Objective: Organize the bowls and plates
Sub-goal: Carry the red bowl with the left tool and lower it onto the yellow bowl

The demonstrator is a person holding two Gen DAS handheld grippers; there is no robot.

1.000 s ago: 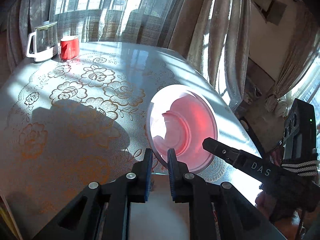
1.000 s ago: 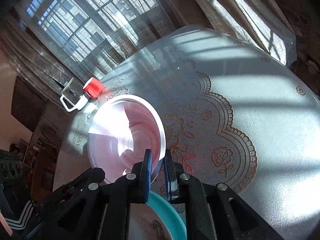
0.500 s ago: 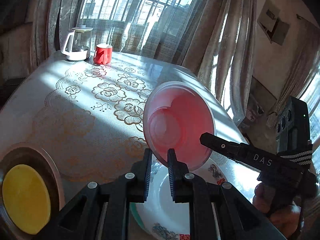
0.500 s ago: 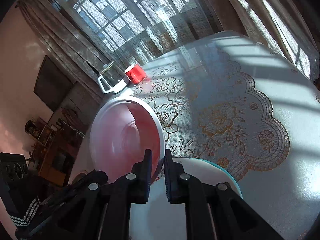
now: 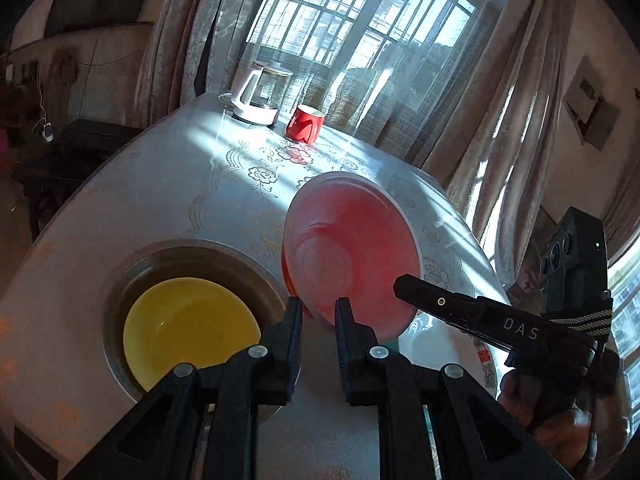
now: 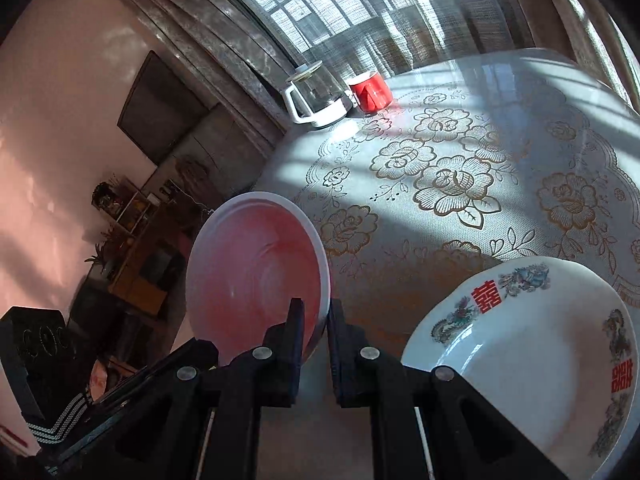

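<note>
Table [image 6: 460,208]: lace-patterned, sunlit, beneath both my tools.
Left hand-held gripper [image 5: 318,312]: clamped on the pink bowl's [image 5: 352,256] near rim.
Right hand-held gripper [image 6: 314,316]: clamped on its opposite rim.
Pink bowl: tilted on edge above table, hollow facing left gripper.
Beyond: yellow plate [image 5: 188,324], white plate [image 6: 532,364].

- A big window [image 5: 360,20] with bars lets bright sun in.
- Long curtains [image 5: 500,128] hang beside it.
- A dark picture frame [image 6: 160,108] hangs on the pink wall [image 6: 60,120].
- Wooden shelves [image 6: 132,216] stand below it.
</note>
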